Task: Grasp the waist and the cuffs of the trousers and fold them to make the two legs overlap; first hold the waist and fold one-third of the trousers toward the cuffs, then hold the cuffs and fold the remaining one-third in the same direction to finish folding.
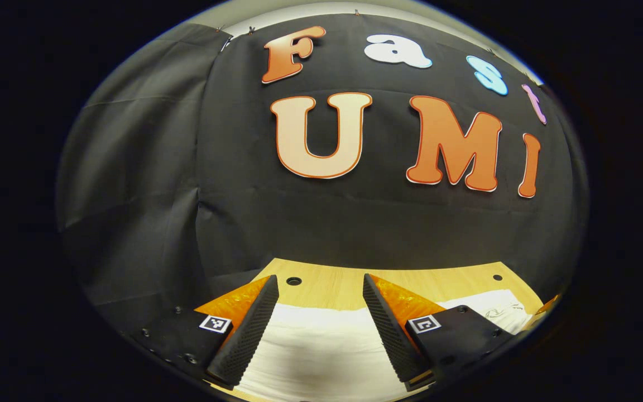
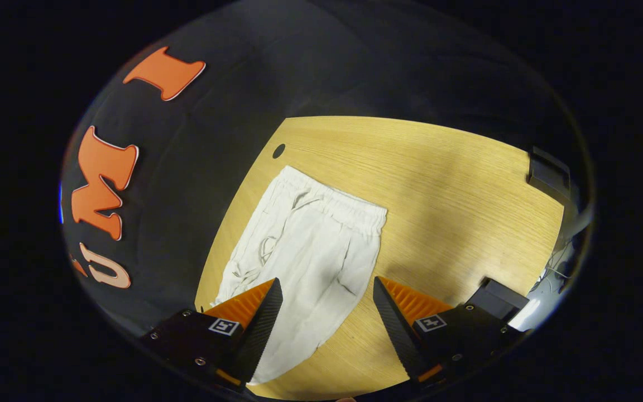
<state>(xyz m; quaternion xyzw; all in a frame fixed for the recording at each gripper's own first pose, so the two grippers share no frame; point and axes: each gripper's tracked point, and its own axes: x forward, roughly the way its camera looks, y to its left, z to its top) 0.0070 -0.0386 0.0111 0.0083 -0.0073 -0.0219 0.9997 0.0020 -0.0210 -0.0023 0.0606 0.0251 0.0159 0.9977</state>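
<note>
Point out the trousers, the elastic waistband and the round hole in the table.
trousers [image 2: 321, 251]: right gripper view, middle of the pale cloth.
waistband [image 2: 335, 202]: right gripper view, gathered far edge of the trousers.
hole [image 2: 278, 151]: right gripper view, dark hole at the tabletop's corner.

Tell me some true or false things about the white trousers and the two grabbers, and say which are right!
1. The trousers lie on a wooden table. True.
2. The right gripper is squeezing the trousers. False: its fingers are apart, with nothing pinched between them.
3. The left gripper is open, with white cloth showing between its fingers. True.
4. The trousers are bright red. False: they are white.
5. The elastic waistband is at the end far from the right gripper. True.
</note>
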